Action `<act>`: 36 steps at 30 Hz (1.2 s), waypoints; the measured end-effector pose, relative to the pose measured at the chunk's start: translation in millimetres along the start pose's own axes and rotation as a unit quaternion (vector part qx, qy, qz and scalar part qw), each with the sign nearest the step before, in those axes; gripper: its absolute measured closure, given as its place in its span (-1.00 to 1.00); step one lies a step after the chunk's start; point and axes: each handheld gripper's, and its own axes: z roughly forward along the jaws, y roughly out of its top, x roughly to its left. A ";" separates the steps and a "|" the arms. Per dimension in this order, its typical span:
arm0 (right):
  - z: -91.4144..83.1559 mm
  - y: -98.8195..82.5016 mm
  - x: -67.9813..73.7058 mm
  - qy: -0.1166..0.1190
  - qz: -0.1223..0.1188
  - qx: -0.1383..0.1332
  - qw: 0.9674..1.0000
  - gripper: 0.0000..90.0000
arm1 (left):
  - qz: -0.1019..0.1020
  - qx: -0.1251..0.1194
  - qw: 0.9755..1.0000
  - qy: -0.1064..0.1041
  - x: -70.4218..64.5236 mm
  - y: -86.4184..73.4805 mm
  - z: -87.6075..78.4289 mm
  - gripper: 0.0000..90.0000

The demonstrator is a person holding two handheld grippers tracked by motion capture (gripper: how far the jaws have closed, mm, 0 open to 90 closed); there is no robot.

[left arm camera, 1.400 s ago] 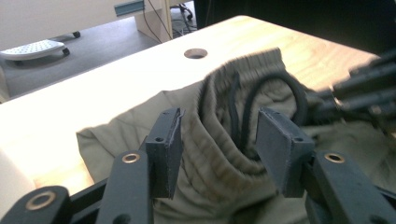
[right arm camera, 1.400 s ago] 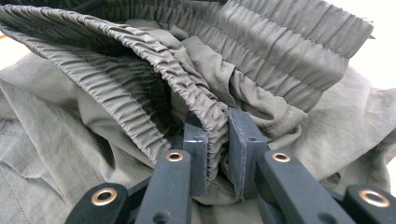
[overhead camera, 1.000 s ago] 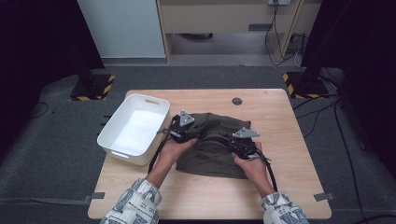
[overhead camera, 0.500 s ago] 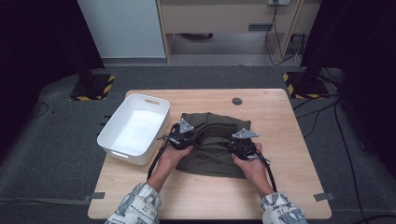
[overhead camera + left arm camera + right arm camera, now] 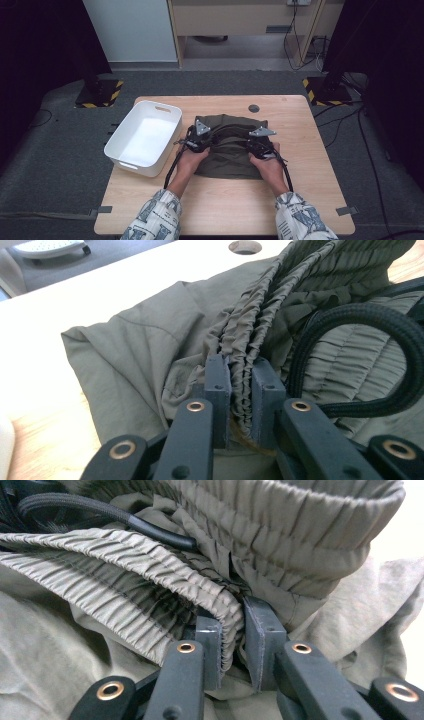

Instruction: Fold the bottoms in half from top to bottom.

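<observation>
Compared with a second ago, left hand-held gripper (image 5: 241, 407) has just been closing and now clamps the olive garment's (image 5: 231, 150) gathered waistband; right hand-held gripper (image 5: 232, 652) pinches it too. Garment lies mid-desk (image 5: 300, 130), probably ready for folding.

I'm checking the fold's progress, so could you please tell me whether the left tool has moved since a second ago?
Yes. The left tool has shifted slightly toward the person, away from the table's round hole, while closing onto the olive garment's gathered waistband.

Even overhead light, dark room edges, soft high view, glare on pale table (image 5: 125, 285)
</observation>
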 end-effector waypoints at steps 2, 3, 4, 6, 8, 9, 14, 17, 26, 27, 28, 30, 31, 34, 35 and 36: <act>-4.5 2.1 0.4 0.000 0.003 -0.006 1.000 0.73 | 0.000 -0.006 1.000 -0.001 -1.0 2.1 -3.9 0.78; -6.3 3.0 0.3 0.001 0.001 -0.009 1.000 0.73 | 0.001 -0.011 1.000 -0.001 -1.8 3.9 -7.4 0.78; -9.6 4.7 1.0 -0.001 -0.001 -0.013 1.000 0.73 | 0.000 -0.015 1.000 -0.001 -2.4 5.4 -10.5 0.78; -14.1 7.6 1.4 0.002 -0.001 -0.019 1.000 0.73 | 0.001 -0.024 1.000 -0.002 -3.8 8.8 -17.1 0.78; -20.6 11.2 2.0 0.004 -0.002 -0.024 1.000 0.73 | 0.004 -0.035 0.999 -0.003 -5.3 12.1 -24.5 0.78; -24.1 12.6 2.4 0.004 -0.003 -0.029 1.000 0.72 | 0.003 -0.039 0.999 -0.003 -5.9 13.7 -28.1 0.78; -40.8 18.1 5.0 0.006 -0.007 -0.042 0.999 0.72 | 0.008 -0.055 0.998 -0.006 -10.6 19.3 -41.0 0.78; -49.3 19.5 5.8 0.007 -0.008 -0.047 0.999 0.72 | 0.014 -0.063 0.998 -0.010 -14.5 21.4 -47.8 0.78; -71.1 12.6 12.7 0.018 -0.006 -0.053 0.998 0.63 | 0.039 -0.072 0.997 -0.017 -23.8 18.8 -65.5 0.78; -72.5 8.6 15.4 0.021 -0.010 -0.050 0.998 0.62 | 0.039 -0.072 0.996 -0.019 -24.2 16.9 -66.5 0.78; -73.3 5.7 17.3 0.023 -0.013 -0.048 0.999 0.58 | 0.039 -0.071 0.996 -0.021 -24.7 14.1 -67.3 0.78; -75.9 -3.2 22.7 0.034 -0.021 -0.044 0.998 0.43 | 0.037 -0.068 0.997 -0.024 -25.1 7.6 -68.1 0.78; -76.8 -6.1 24.2 0.037 -0.023 -0.041 0.998 0.33 | 0.036 -0.063 0.997 -0.025 -24.8 3.8 -67.5 0.78; -75.9 -17.2 27.6 0.054 -0.028 -0.021 0.998 0.20 | 0.027 -0.056 0.998 -0.030 -24.5 -3.6 -64.5 0.78; -74.9 -20.2 28.3 0.057 -0.027 -0.014 0.998 0.16 | 0.026 -0.055 0.998 -0.031 -25.0 -5.7 -64.3 0.78; -74.1 -22.7 29.6 0.061 -0.023 -0.008 0.998 0.14 | 0.028 -0.053 0.998 -0.033 -25.7 -7.9 -64.9 0.78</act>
